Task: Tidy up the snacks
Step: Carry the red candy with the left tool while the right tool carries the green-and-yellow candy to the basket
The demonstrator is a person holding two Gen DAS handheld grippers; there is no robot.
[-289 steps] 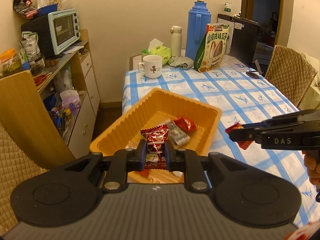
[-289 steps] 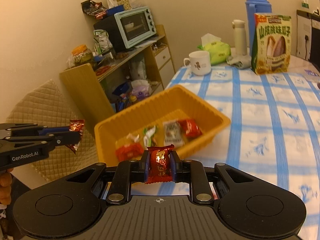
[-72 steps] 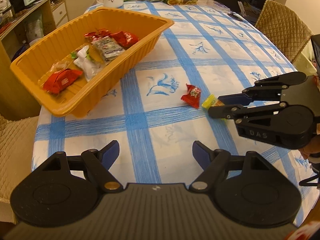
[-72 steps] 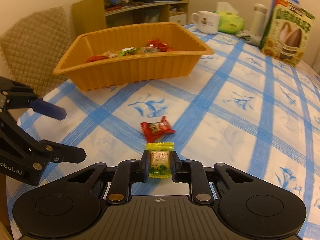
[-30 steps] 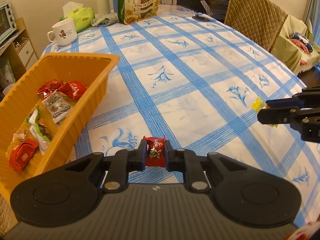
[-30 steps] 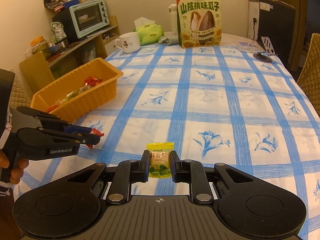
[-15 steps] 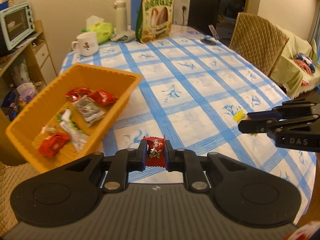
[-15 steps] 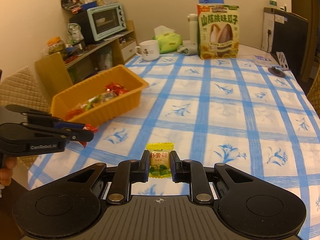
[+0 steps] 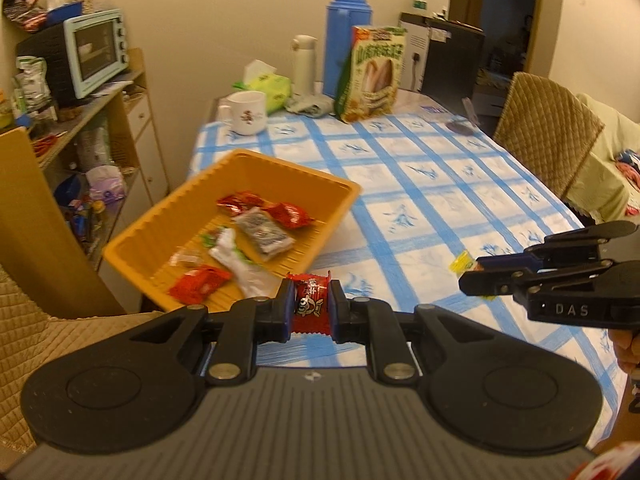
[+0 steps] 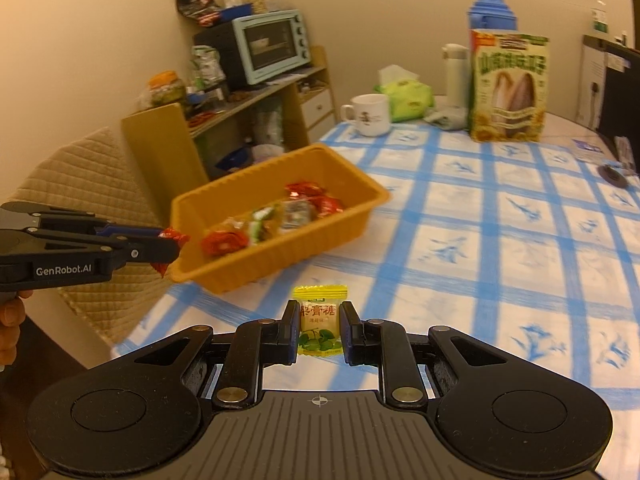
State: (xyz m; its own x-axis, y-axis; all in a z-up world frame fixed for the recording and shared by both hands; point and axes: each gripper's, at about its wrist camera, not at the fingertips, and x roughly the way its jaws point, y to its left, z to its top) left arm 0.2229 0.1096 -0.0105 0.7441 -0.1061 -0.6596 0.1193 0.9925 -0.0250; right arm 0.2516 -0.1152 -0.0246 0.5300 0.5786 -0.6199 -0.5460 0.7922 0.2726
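My left gripper (image 9: 311, 300) is shut on a red candy (image 9: 311, 305) and holds it in the air just short of the near rim of the orange tray (image 9: 172, 208). It also shows in the right wrist view (image 10: 168, 246) beside the tray's (image 10: 280, 256) near left corner. My right gripper (image 10: 320, 322) is shut on a yellow-green candy (image 10: 320, 320) above the tablecloth, to the right of the tray. It appears in the left wrist view (image 9: 470, 272) with the yellow candy (image 9: 464, 261) at its tips. Several wrapped snacks (image 9: 260, 228) lie in the tray.
The table with a blue checked cloth (image 9: 440, 184) carries a white mug (image 9: 246, 114), a tissue pack (image 9: 266, 84), a white flask (image 9: 304, 64), a blue thermos (image 9: 344, 40) and a sunflower-seed bag (image 9: 374, 72) at its far end. A shelf with a toaster oven (image 9: 96, 48) stands left. Padded chairs (image 9: 544, 136) flank the table.
Both grippers, each holding its candy, have swung toward the tray and come closer to it. The tray now sits nearer the left gripper's tips.
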